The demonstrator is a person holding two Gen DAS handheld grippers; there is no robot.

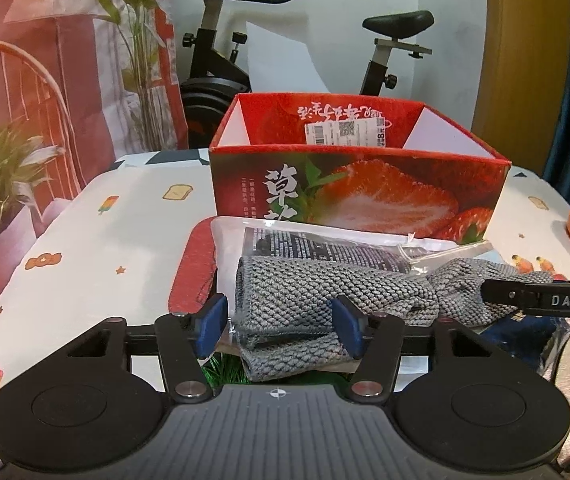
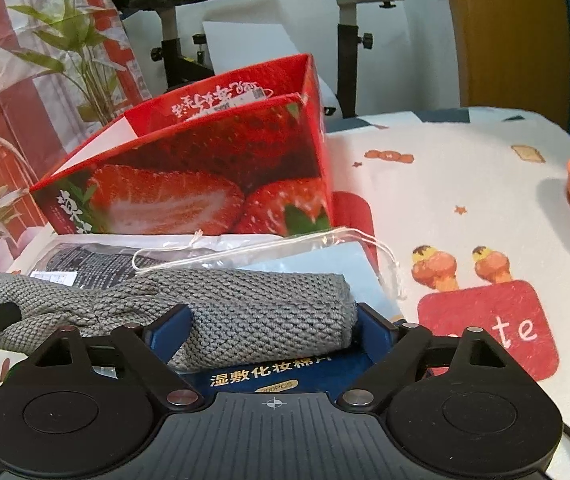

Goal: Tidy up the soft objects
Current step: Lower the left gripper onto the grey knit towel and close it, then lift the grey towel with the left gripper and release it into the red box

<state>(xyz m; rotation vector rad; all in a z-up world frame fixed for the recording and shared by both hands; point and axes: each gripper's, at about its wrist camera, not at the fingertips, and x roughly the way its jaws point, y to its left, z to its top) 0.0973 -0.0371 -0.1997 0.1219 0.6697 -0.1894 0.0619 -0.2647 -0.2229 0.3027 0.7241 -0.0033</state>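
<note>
A grey knitted cloth (image 1: 325, 292), loosely rolled, lies crosswise in front of the red strawberry-printed cardboard box (image 1: 359, 184), its long axis running left to right along the box's front wall. It rests on clear plastic packets (image 1: 325, 240). The left gripper (image 1: 281, 326) straddles one end and the right gripper (image 2: 275, 330) the other, jaws part-open, blue pads beside the knit; I cannot tell whether they press it.

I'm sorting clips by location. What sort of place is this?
Probably a room in a home: an exercise bike behind a table with a cartoon-print cloth, and a strawberry box on it.
</note>
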